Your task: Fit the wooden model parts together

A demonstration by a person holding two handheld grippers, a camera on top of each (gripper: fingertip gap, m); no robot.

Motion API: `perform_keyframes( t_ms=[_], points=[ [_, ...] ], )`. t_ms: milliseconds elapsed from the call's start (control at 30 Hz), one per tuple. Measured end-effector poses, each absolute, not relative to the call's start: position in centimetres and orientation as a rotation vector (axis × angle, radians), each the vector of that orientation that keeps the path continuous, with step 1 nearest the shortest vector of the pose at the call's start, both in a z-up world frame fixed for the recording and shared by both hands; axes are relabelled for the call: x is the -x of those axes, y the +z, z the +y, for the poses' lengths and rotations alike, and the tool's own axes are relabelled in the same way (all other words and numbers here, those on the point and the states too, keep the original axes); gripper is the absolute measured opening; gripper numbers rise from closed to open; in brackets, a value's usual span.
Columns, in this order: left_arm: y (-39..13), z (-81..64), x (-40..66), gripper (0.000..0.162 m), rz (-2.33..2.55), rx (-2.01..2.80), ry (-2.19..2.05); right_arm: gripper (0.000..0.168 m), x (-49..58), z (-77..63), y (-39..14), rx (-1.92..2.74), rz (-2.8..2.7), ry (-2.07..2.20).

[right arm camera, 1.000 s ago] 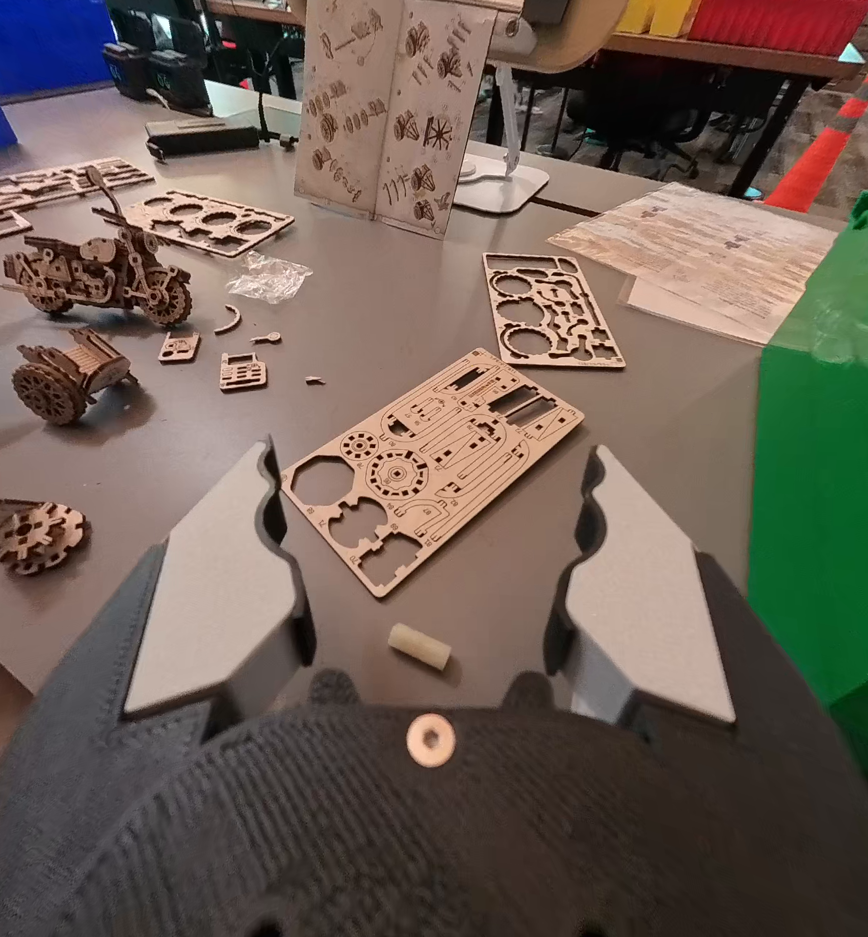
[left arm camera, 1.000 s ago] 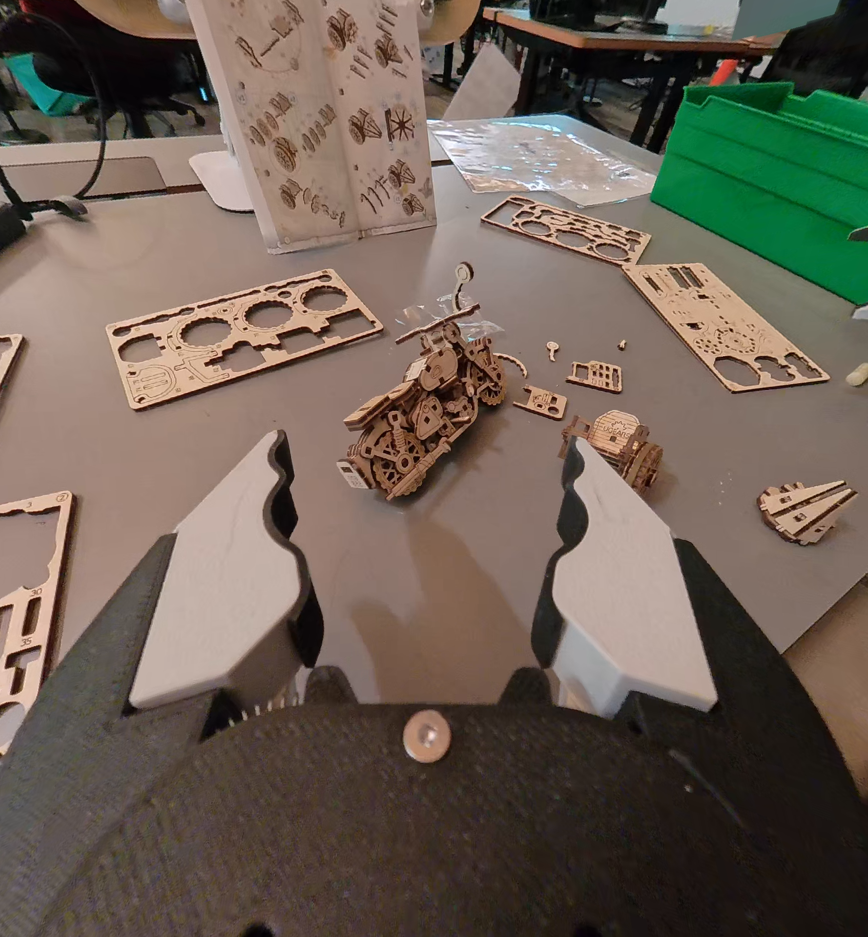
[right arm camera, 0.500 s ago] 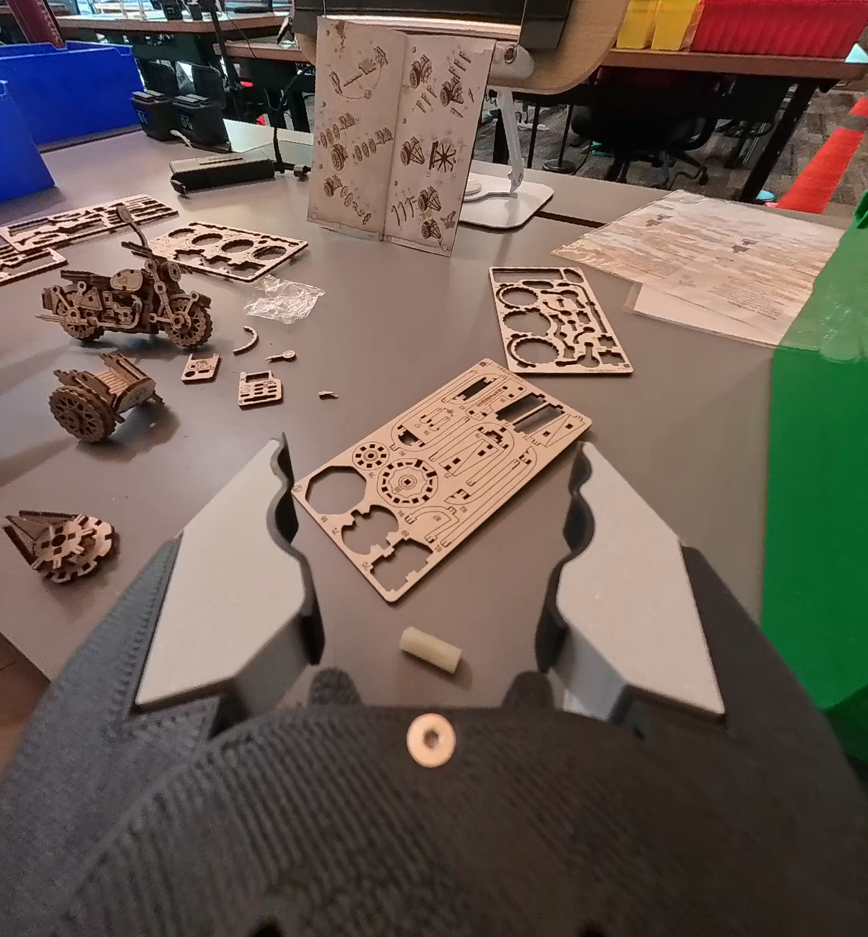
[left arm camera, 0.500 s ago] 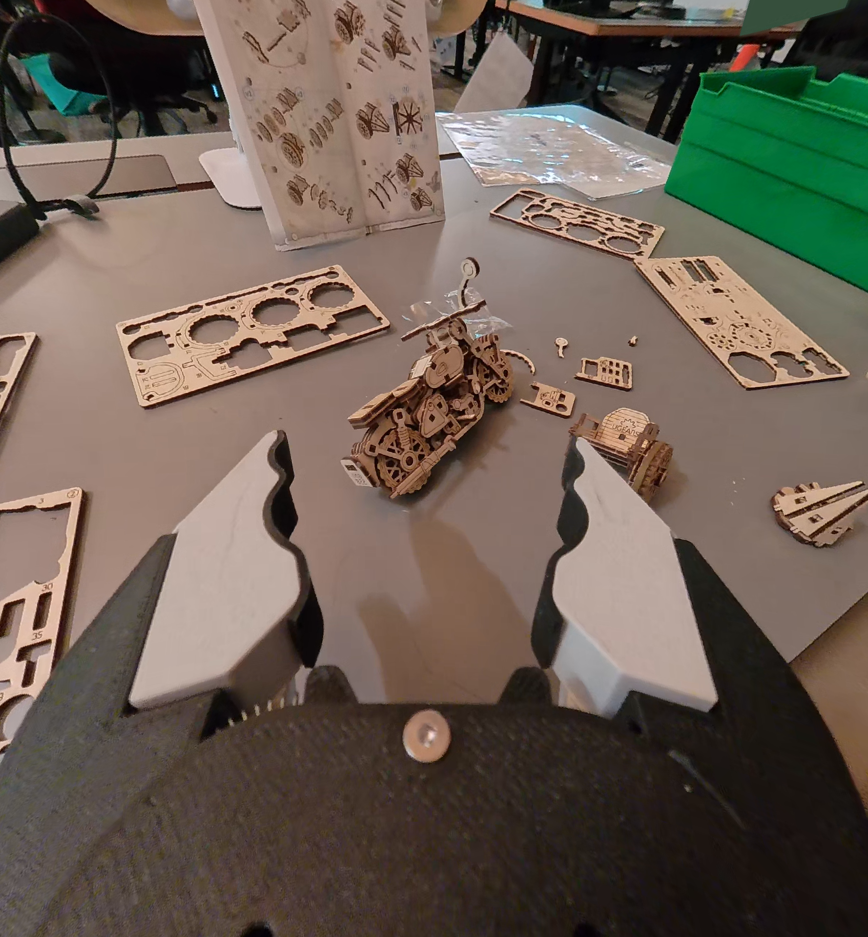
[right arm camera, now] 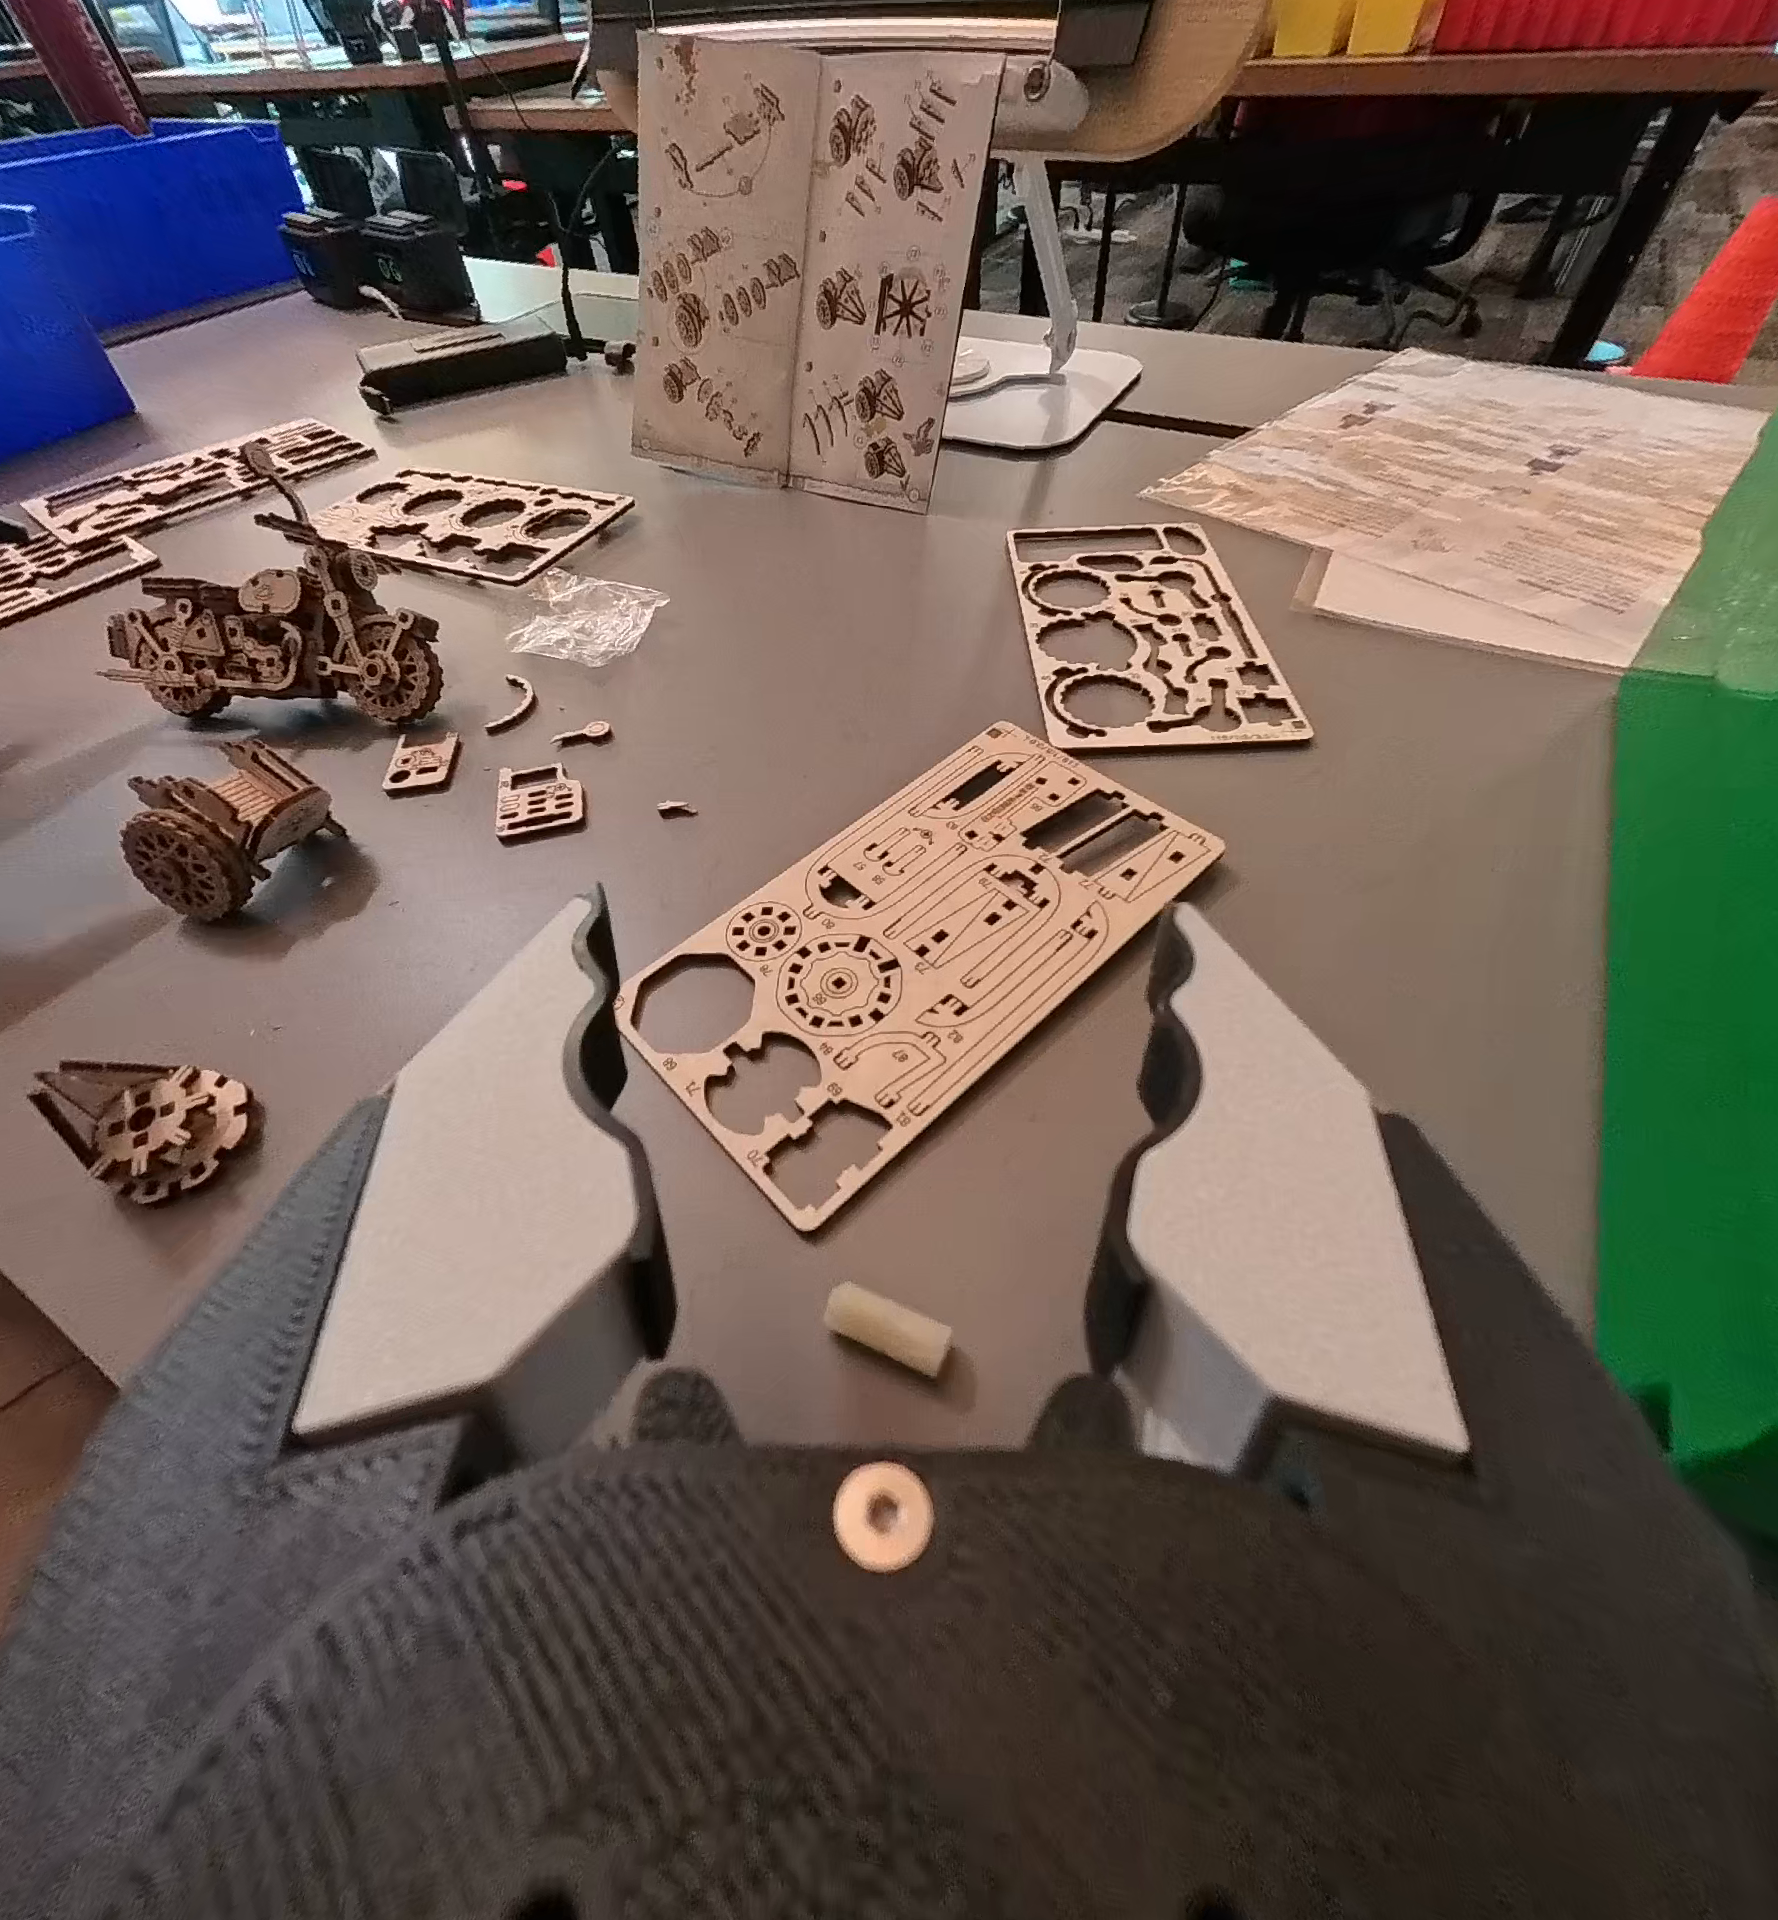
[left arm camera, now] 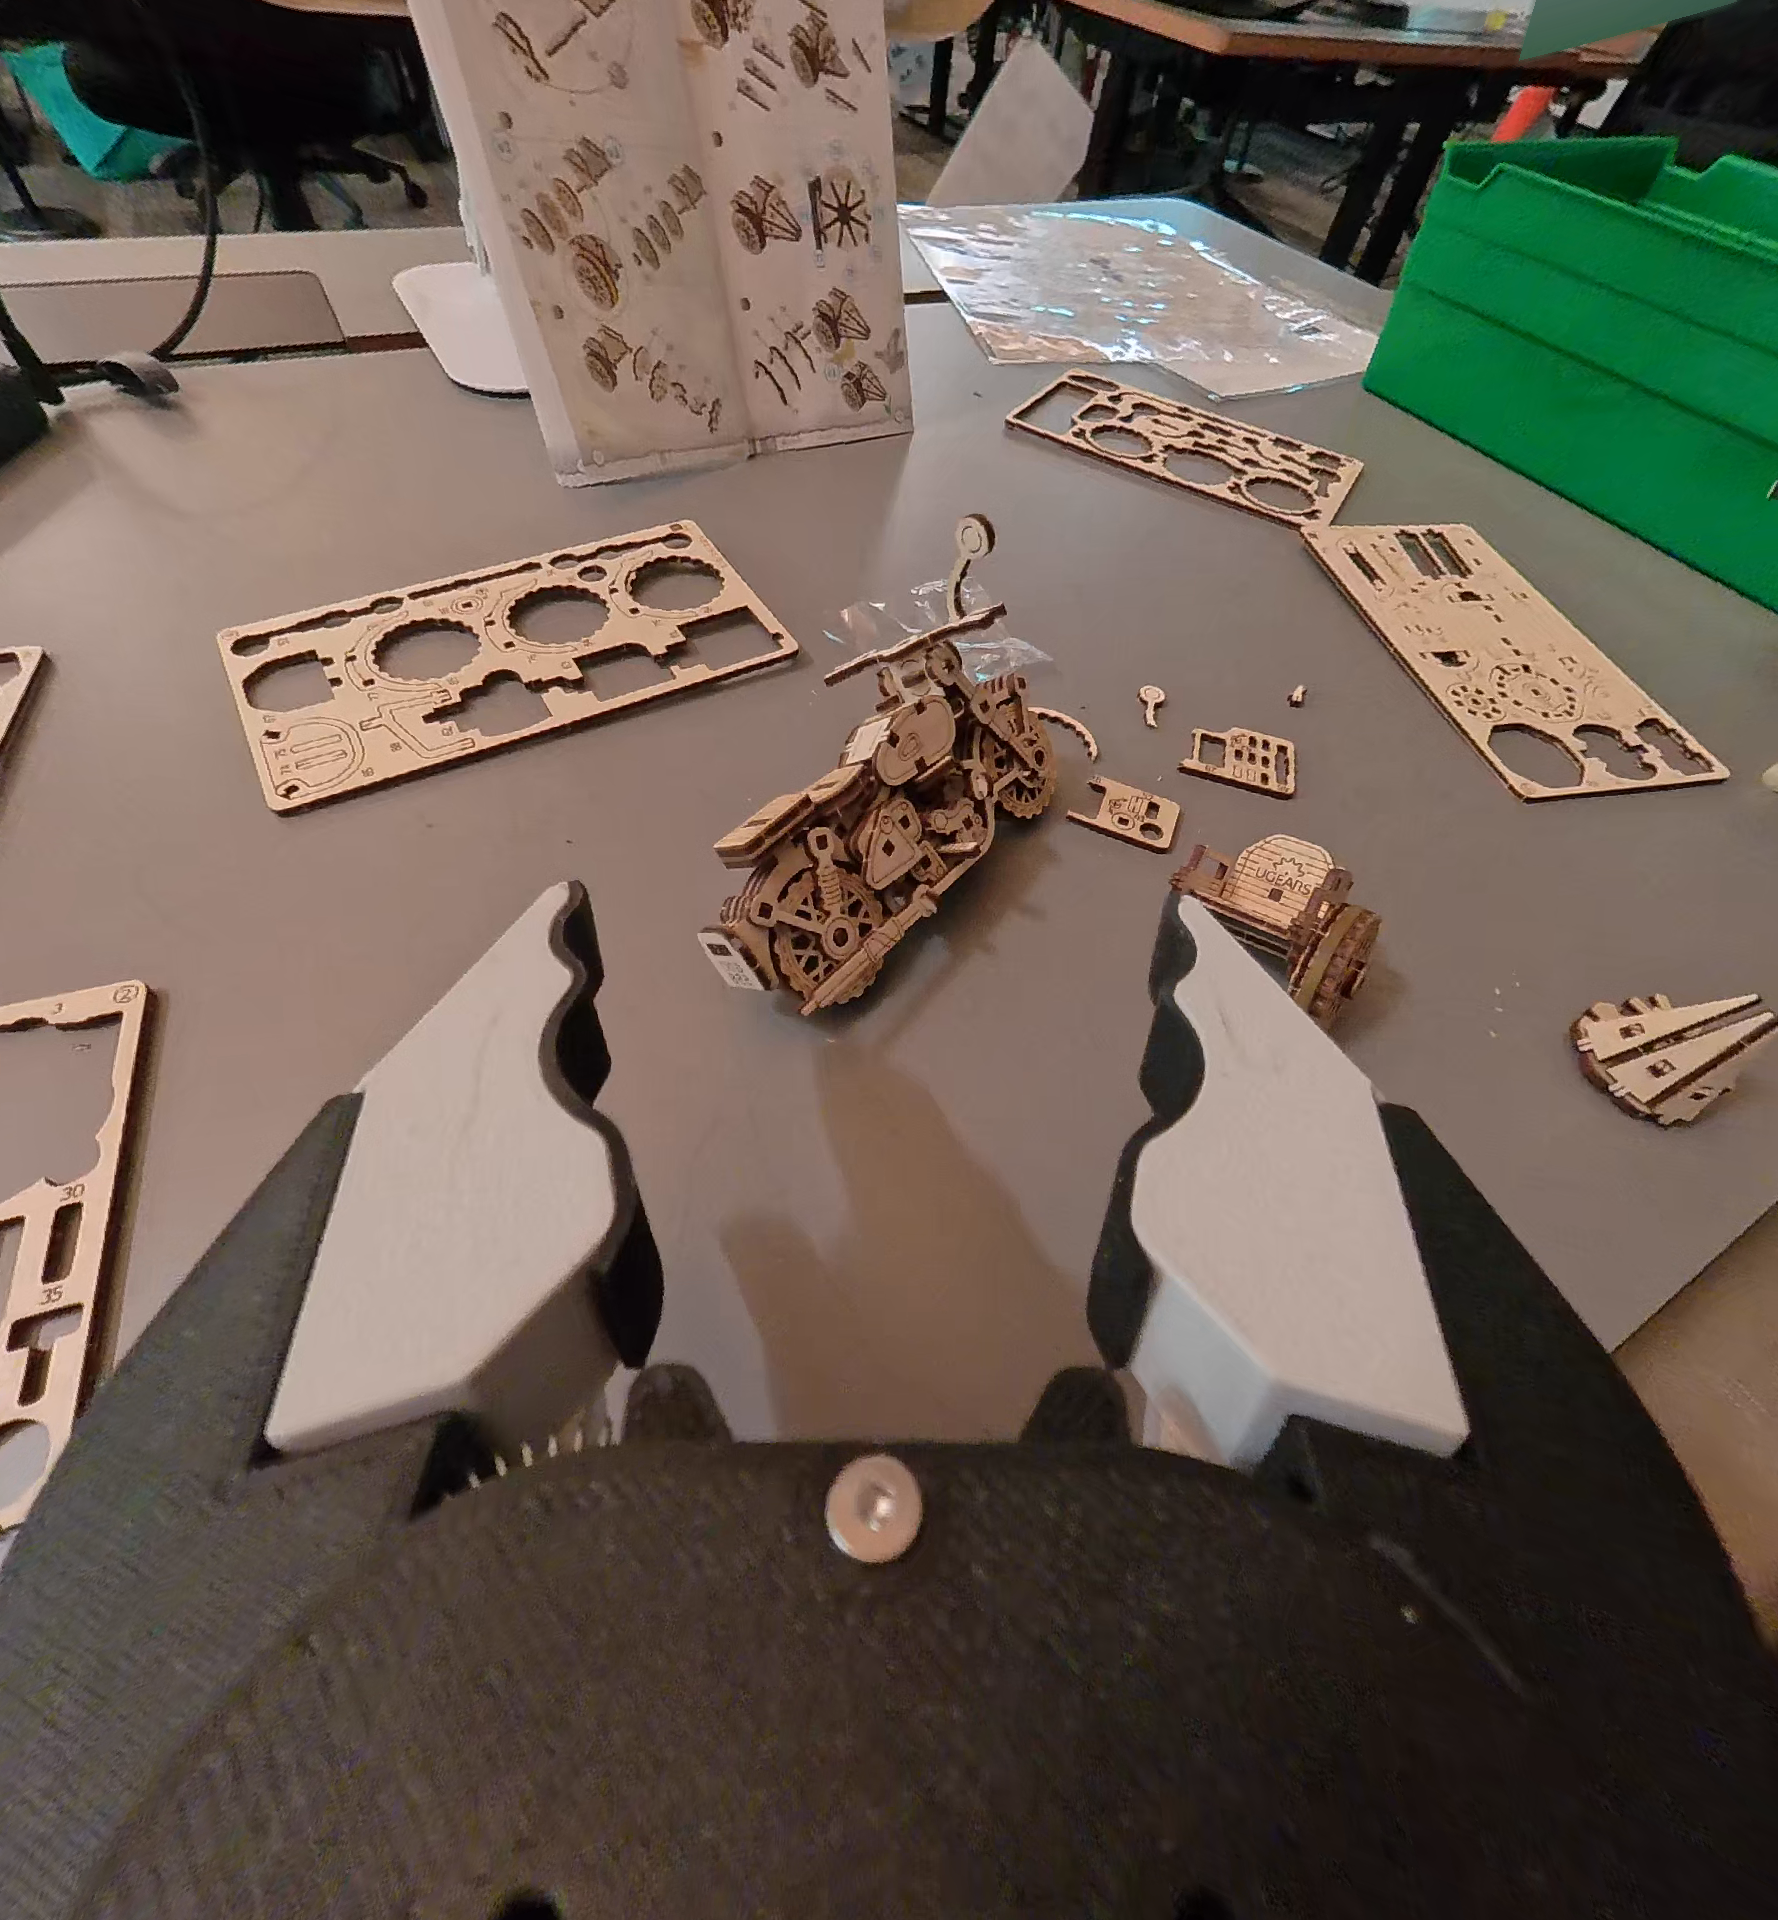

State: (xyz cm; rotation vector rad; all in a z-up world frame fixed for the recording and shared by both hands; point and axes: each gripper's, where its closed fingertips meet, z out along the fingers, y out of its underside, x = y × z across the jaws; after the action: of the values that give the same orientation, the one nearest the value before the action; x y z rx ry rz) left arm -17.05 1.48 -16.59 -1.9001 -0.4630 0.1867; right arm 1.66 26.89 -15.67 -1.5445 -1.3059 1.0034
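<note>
A wooden motorcycle model [left arm camera: 885, 790] stands on the grey table, just beyond my open, empty left gripper [left arm camera: 869, 914]; it also shows in the right wrist view [right arm camera: 272, 629]. A wooden sidecar part [left arm camera: 1280, 914] [right arm camera: 215, 831] lies to its right, and a cone-shaped wheel part [left arm camera: 1674, 1055] [right arm camera: 147, 1127] sits near the table's front edge. Small loose pieces [left arm camera: 1238, 764] [right arm camera: 540, 800] lie between them. My right gripper [right arm camera: 885, 914] is open and empty above a part sheet [right arm camera: 926, 956]. A small white cylinder [right arm camera: 890, 1345] lies between its fingers.
Several punched-out wooden sheets [left arm camera: 500, 665] [right arm camera: 1155, 639] lie around. An instruction booklet [left arm camera: 698, 229] [right arm camera: 812, 270] stands upright at the back. A green bin [left arm camera: 1633, 301] [right arm camera: 1737, 935] stands at the right, blue bins [right arm camera: 64, 249] at the far left. A clear wrapper [right arm camera: 584, 618] lies by the motorcycle.
Both grippers have drifted slightly, the left one tilting a little toward the motorcycle, the right one lifting and showing more of the table. Both stay open. Nothing on the table has moved.
</note>
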Motion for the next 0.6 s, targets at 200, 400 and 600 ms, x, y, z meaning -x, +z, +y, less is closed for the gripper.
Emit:
perform_keyframes(
  t_ms=[200,400,600],
  points=[
    [-16.8,1.6,16.9,0.104,-0.453,1.918,0.188,0.101,-1.7,27.0,-15.7,1.553,-1.301,1.012],
    [-16.7,1.6,16.9,0.104,-0.456,1.912,0.188,0.100,-1.6,27.0,-15.8,1.558,-1.302,1.013],
    [-16.2,2.0,15.9,0.105,-0.399,1.882,0.139,0.097,-1.6,26.9,-15.8,1.562,-1.307,1.017]
  ],
)
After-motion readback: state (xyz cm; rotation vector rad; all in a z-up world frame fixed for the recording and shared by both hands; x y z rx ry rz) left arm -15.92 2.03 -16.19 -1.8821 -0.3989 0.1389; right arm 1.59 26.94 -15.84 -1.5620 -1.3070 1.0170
